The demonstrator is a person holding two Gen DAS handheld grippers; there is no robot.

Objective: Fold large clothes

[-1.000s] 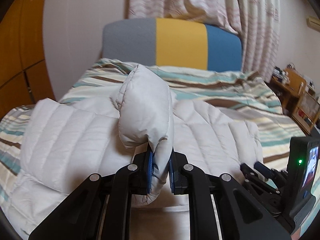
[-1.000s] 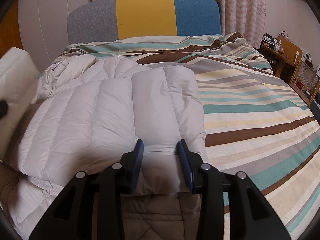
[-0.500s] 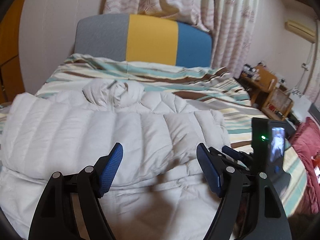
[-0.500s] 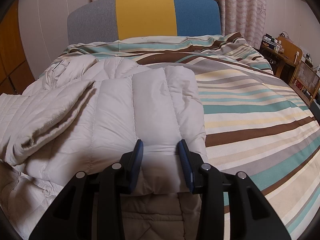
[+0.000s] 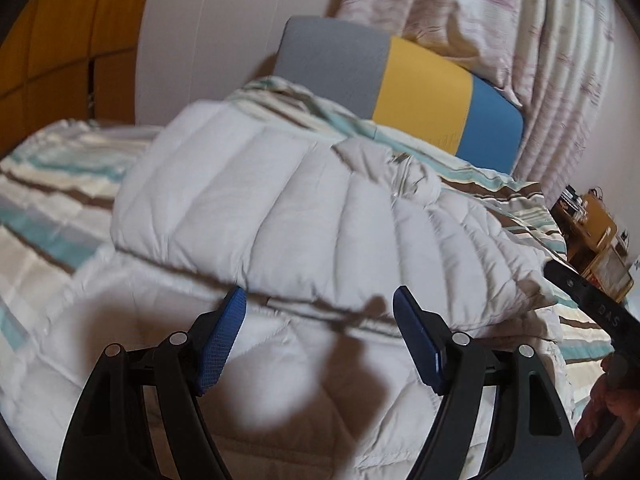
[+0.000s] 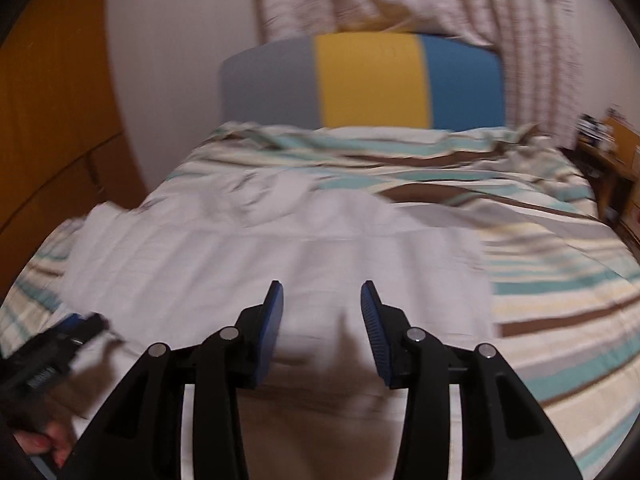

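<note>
— Jacket (image 5: 280, 208), one, white and quilted: where does it lie in the left wrist view?
— On the striped bedspread (image 5: 44, 184), its upper half folded over the lower. The left gripper (image 5: 318, 304) hangs just before the fold edge, jaws spread, nothing between them.
— Any containers?
— None that I can make out. This view alone shows the fold edge sharply.
— And the right wrist view?
— Blurred. The jacket (image 6: 280, 248) lies flat on the bedspread (image 6: 560, 280); the right gripper (image 6: 322, 300) is over it, jaws apart and empty. Only here, the left gripper (image 6: 78, 326) shows at lower left, and the tricolour headboard (image 6: 368, 80) head-on.
</note>
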